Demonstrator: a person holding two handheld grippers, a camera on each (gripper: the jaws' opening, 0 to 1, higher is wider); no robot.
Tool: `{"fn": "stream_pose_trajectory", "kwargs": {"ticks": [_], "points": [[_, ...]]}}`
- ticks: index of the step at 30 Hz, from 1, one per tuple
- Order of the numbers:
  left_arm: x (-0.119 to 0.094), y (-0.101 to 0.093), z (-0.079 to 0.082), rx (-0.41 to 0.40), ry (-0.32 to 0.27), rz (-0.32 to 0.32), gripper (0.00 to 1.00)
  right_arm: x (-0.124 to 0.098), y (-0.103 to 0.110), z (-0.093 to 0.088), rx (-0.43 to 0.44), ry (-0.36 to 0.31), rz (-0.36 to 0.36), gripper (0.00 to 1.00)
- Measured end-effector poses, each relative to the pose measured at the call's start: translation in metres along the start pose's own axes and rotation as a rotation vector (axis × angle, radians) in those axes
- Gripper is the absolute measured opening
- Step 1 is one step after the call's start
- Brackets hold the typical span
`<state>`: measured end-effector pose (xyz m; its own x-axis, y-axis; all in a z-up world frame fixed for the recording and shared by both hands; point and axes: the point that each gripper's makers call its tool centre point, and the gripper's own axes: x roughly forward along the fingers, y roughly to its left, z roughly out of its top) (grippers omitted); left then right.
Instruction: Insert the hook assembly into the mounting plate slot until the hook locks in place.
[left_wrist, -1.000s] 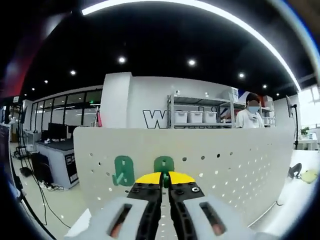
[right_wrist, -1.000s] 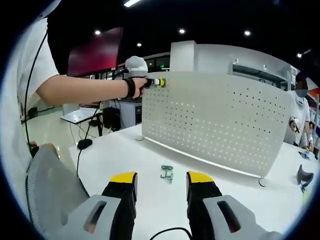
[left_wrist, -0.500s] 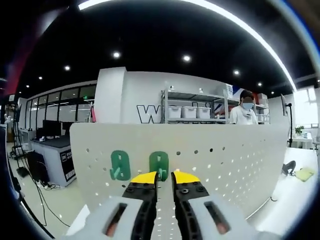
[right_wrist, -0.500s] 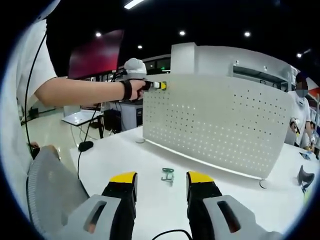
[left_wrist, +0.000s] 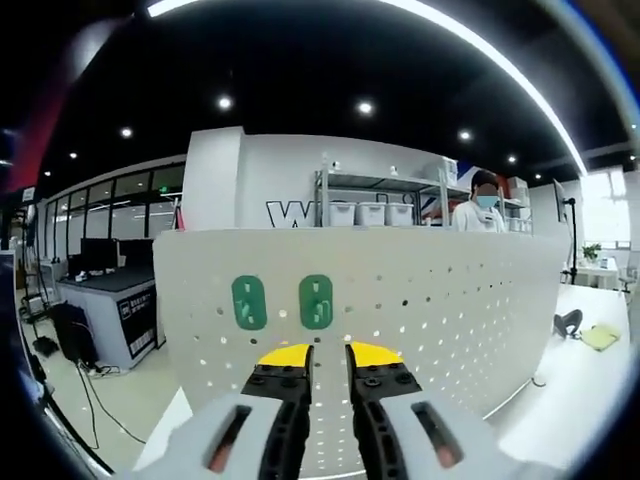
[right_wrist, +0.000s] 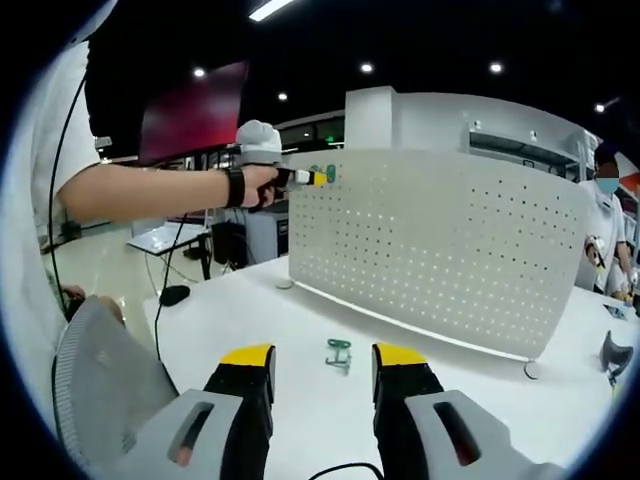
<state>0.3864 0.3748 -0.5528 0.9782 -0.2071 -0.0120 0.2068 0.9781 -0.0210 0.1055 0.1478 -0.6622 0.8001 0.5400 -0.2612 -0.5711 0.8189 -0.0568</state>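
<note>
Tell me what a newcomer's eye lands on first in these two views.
First, the two green hooks side by side near the top left of the white pegboard, just above the left gripper, whose jaws stand slightly apart and empty. Next, in the right gripper view, a third green hook lying on the white table ahead of the open right gripper.

Green hooks (left_wrist: 283, 301), white perforated plate (left_wrist: 450, 300)

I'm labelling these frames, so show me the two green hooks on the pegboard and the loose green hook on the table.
left green hook (left_wrist: 249, 302), left gripper view, middle of its plate.
right green hook (left_wrist: 316, 301), left gripper view, middle of its plate.
loose green hook (right_wrist: 339, 353), right gripper view, its middle, on the table.
</note>
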Motion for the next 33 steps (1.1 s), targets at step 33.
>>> {"fn": "stream_pose_trajectory", "kwargs": {"ticks": [33], "points": [[-0.089, -0.087, -0.045, -0.004, 0.067, -0.314, 0.30, 0.017, 0.000, -0.006, 0.000, 0.008, 0.060, 0.37]]}}
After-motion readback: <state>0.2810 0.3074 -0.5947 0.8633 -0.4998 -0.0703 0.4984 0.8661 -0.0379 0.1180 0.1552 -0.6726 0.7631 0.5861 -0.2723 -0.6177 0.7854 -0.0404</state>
